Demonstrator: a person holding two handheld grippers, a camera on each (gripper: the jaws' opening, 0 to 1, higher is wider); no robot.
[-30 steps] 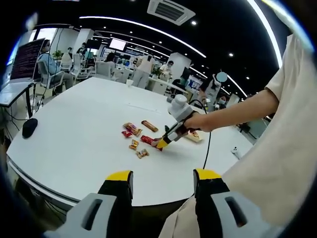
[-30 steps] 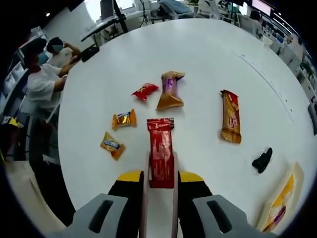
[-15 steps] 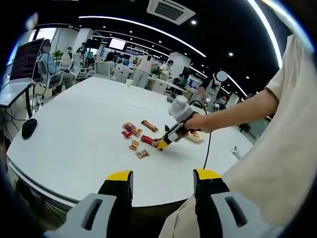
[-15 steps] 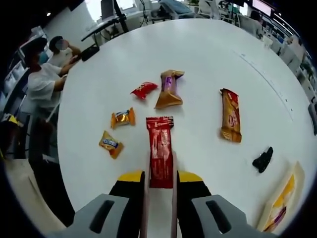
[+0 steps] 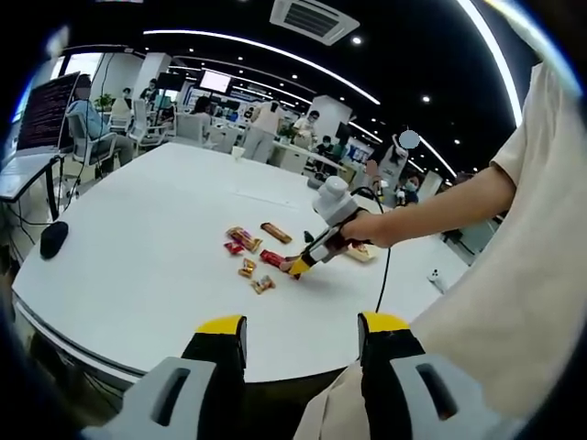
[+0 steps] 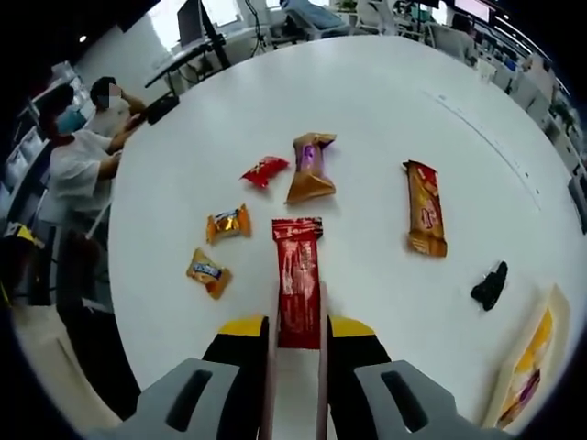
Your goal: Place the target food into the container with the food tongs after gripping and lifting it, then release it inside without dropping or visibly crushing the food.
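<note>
On the white surface, I am holding my right hand-held gripper closed on a pair of food tongs, whose two thin blades are pinching the near end of the long red snack bar. The bar is lying flat, so I judge the grip as made and the lift as not yet done. The carry and release are still ahead; I cannot tell for sure which thing is the container. My left hand-held gripper is hanging back from the edge, jaws wide apart, carrying nothing.
</note>
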